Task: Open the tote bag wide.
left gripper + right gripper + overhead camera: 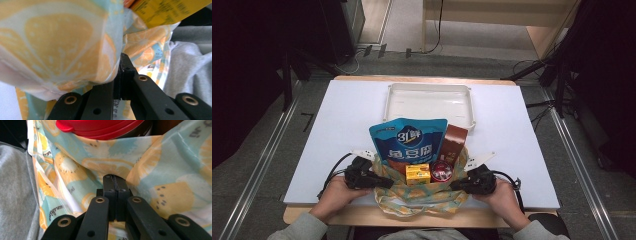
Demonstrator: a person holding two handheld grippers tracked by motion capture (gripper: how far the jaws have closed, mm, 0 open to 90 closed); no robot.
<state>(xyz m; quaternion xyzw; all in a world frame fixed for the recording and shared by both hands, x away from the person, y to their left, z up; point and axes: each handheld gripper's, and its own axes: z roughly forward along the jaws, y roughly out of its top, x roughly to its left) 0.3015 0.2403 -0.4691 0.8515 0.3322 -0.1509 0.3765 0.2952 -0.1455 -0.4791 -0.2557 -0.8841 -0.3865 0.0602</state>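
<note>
A lemon-print cloth bag (422,200) sits at the table's front edge. In it stand a blue snack pouch (409,142), a brown pouch (453,142), a yellow box (418,174) and a red-lidded can (441,172). My left gripper (382,182) is shut on the bag's left rim, and in the left gripper view its jaws (123,70) pinch the fabric (57,45) below the yellow box (165,10). My right gripper (457,184) is shut on the right rim. The right gripper view shows its jaws (115,182) closed on creased cloth (170,170) under the red lid (100,127).
A white tray (388,105) lies behind the bag at the middle of the white table (347,130). The person's grey clothing (190,67) is close behind the bag at the near edge. Dark stands and cables flank the table on the floor.
</note>
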